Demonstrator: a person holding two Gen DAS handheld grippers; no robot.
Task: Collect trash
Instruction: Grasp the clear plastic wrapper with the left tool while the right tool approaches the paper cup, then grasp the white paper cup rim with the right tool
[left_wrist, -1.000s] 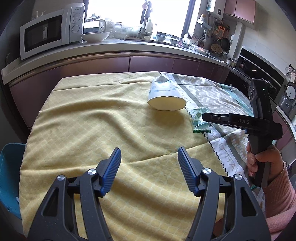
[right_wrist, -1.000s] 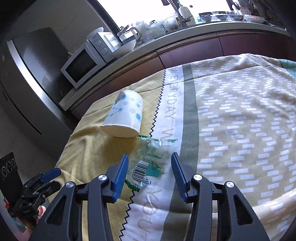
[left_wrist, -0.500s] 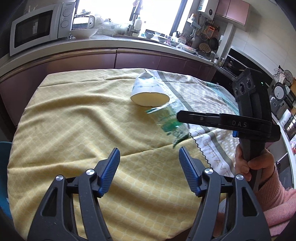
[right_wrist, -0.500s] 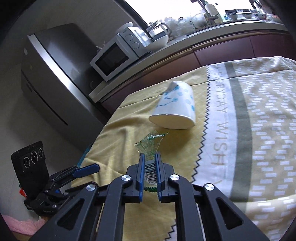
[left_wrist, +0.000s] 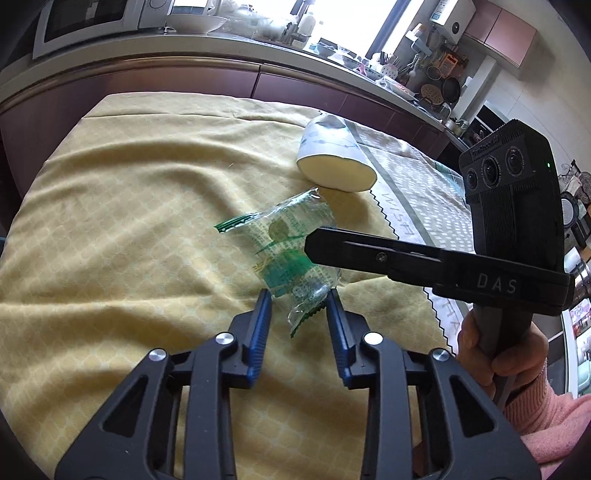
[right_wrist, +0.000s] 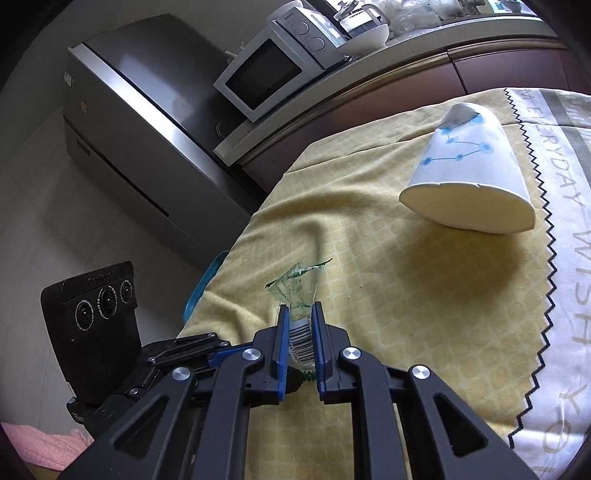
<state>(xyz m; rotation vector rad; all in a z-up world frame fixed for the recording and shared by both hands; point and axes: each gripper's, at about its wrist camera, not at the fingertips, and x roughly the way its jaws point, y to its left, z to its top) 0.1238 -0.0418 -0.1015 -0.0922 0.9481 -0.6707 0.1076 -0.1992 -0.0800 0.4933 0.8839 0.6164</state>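
Wrapper (left_wrist: 291, 251), clear plastic with green print and a barcode, is off the cloth at mid-frame in the left view, pinched in the right gripper (right_wrist: 300, 345). Right jaws stand nearly shut, pads pressing the barcode end, easing apart a touch; rest of the wrapper fans out at 12 o'clock from the tips.

Left gripper (left_wrist: 298, 301) sits at 6 o'clock under the wrapper, jaws about a third open and closing. The wrapper's lower end hangs between the blue pads (left_wrist: 263, 325); whether they touch it yet, cannot tell.

Right gripper's black arm comes in from 3 o'clock in the left view, a hand (left_wrist: 491, 347) in a pink sleeve (left_wrist: 546, 421) on its handle.

Yellow cloth (left_wrist: 122, 236) covers the bench, wrinkled; a grey-and-white printed cloth (right_wrist: 569, 258) overlaps it at 2 o'clock.

Cup (left_wrist: 334, 162), white paper with blue dots, lies on its side beyond the wrapper at 1 o'clock, mouth facing the cameras, apart from the wrapper, on the seam of the two cloths.

Farther, a counter runs along 12 o'clock with a microwave (right_wrist: 275, 70) and a bowl (left_wrist: 195, 24); a steel fridge (right_wrist: 140, 122) stands at 10 o'clock in the right view.
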